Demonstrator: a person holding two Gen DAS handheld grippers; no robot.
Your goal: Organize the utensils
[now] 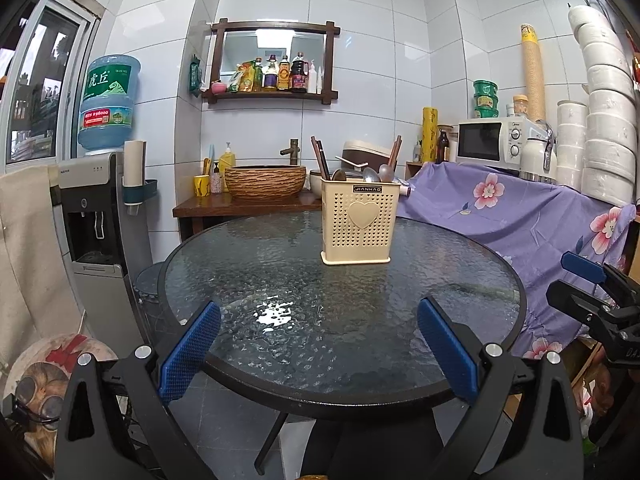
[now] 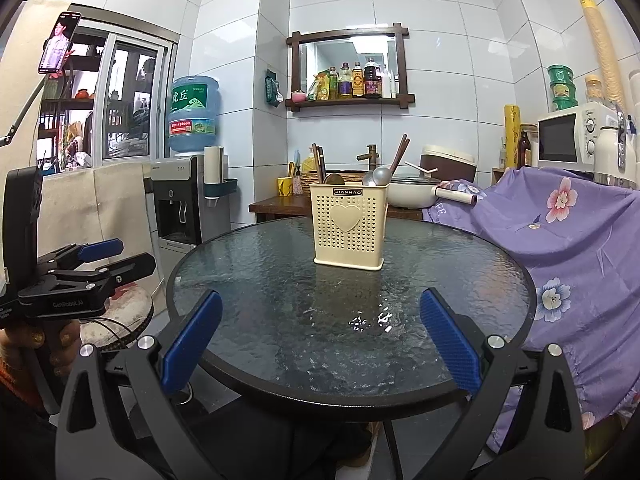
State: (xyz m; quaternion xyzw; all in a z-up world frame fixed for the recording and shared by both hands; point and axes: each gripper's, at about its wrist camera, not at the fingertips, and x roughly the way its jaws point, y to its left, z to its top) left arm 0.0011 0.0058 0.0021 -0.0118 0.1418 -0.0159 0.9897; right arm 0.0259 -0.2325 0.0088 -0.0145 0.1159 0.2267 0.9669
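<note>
Tabletop (image 1: 280, 264): round, textured glass with a dark rim. It carries only the holder, so you have open room on every side. Glass is hard and probably slick, so expect the holder to skate if you nudge it.

Purple floral cloth (image 1: 520, 216): it drapes just beside the tabletop's right edge. Keep your right approach clear of its folds.

Utensil holder (image 1: 361, 225): cream perforated plastic with a heart on the front. It stands upright towards the far edge of the tabletop, a little right of centre. It looks light and stiff and may tip if you pull a utensil out sideways.

Left gripper (image 1: 320, 344): its blue pads are spread wide and hold nothing. It hovers over the near edge of the tabletop.

Right gripper (image 2: 320, 340): likewise spread wide and empty, over the near edge. It is well apart from the holder.

Chopsticks (image 2: 320, 162): dark, thin and stiff, they stand in the holder at its left and right ends. Take them by the exposed upper shafts and lift straight up, as they are smooth and may slip.

Spoons (image 2: 378, 176): metal bowls poke above the rim at the holder's right side. They are rigid and glossy. Grip the neck below the bowl. How many there are is hard to tell from here.
</note>
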